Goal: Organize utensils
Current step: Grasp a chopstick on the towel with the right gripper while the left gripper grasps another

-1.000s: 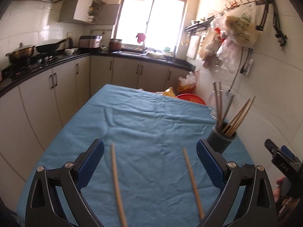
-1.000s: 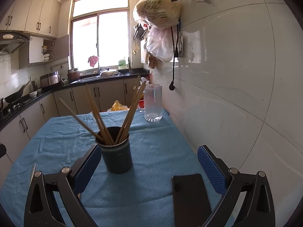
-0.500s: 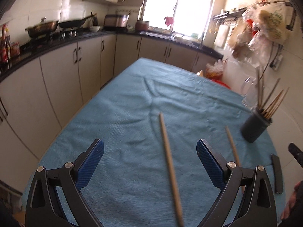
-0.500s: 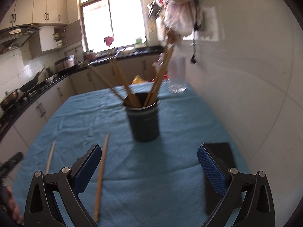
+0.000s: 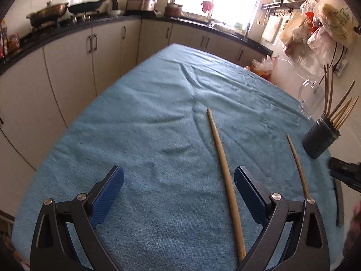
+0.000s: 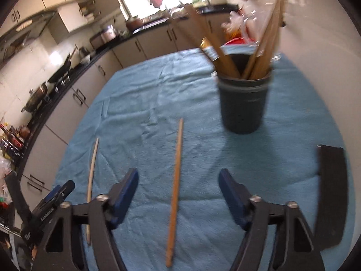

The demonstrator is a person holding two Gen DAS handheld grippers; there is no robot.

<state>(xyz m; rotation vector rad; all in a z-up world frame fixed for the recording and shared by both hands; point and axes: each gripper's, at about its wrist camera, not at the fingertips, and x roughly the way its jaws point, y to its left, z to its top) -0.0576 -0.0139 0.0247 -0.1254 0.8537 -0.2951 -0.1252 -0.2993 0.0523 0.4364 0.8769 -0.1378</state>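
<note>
The right hand-held gripper (image 6: 178, 188) hangs open over one loose chopstick (image 6: 175, 180); the left hand-held gripper (image 5: 179, 190), also open, has the other chopstick (image 5: 225, 176) near its right finger. Each should centre, then close mid-shaft. Two chopsticks lie on the blue tabletop (image 6: 146, 103); one dark holder (image 6: 244, 103) stands beyond.

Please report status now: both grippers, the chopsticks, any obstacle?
Left gripper open, empty. Right gripper open, one chopstick lined between jaws. Second chopstick loose on cloth. Holder unobstructed.
</note>
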